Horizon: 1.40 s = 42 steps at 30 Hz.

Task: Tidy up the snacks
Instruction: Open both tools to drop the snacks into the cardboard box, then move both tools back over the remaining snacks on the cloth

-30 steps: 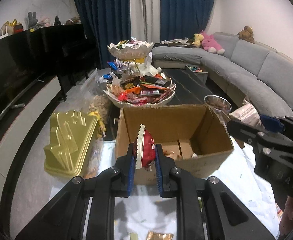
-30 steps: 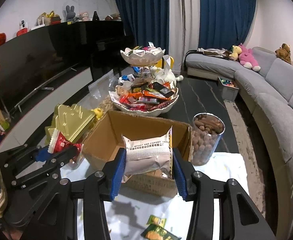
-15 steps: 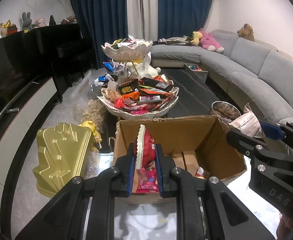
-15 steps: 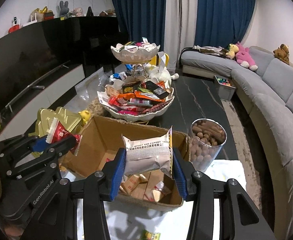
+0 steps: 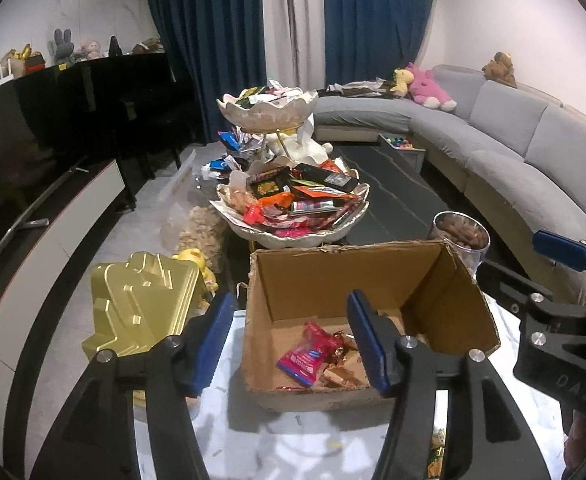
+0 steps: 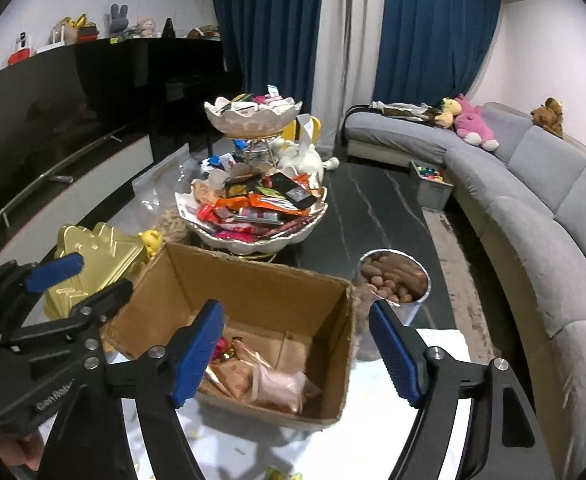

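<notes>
An open cardboard box (image 5: 357,276) stands on the white-covered table in front of both grippers. My left gripper (image 5: 291,332) hangs over its near left part with its jaws opening and nothing between the blue pads. Below it a red packet (image 5: 307,354) lies on the box floor among other wrapped snacks. My right gripper (image 6: 295,328) is above the box (image 6: 253,280) too, its jaws opening and empty. A pale packet (image 6: 277,386) lies in the box under it. Each gripper shows at the edge of the other's view.
Behind the box stands a two-tier bowl stand (image 5: 293,236) piled with snacks. A gold tin (image 5: 141,312) sits to the left and a metal cup of nuts (image 6: 395,280) to the right. A grey sofa (image 6: 533,220) curves along the right.
Both grippers moved forward over the box and opened. The red packet left the left jaws and the white packet left the right jaws; both now lie inside the box.
</notes>
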Tool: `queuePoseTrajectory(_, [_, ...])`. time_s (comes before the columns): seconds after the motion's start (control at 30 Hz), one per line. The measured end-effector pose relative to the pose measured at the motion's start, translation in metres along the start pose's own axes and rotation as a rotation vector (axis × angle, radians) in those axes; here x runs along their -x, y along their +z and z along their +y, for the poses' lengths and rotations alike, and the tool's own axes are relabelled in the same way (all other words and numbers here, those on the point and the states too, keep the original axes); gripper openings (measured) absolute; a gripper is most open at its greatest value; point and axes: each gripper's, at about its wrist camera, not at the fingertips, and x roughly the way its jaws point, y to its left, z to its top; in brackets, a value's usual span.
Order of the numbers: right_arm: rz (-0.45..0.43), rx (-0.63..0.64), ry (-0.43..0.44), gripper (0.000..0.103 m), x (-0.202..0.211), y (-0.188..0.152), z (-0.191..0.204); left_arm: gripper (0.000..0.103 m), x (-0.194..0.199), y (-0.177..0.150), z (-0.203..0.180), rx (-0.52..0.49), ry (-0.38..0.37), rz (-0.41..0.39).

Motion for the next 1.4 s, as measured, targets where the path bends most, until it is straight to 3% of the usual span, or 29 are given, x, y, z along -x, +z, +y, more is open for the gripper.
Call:
queuePoseTrajectory(0.7, [0.024, -0.057, -0.017, 0.076, 0.034, -0.039, -0.017, 0.063, 0.041, -0.034, -0.01, -0.018, 0.014, 0.008])
queuePoseTrajectory(1.4, [0.148, -0.05, -0.016, 0.076, 0.017, -0.118, -0.009, 0.064, 0.04, -0.115, -0.019, -0.025, -0.041, 0.062])
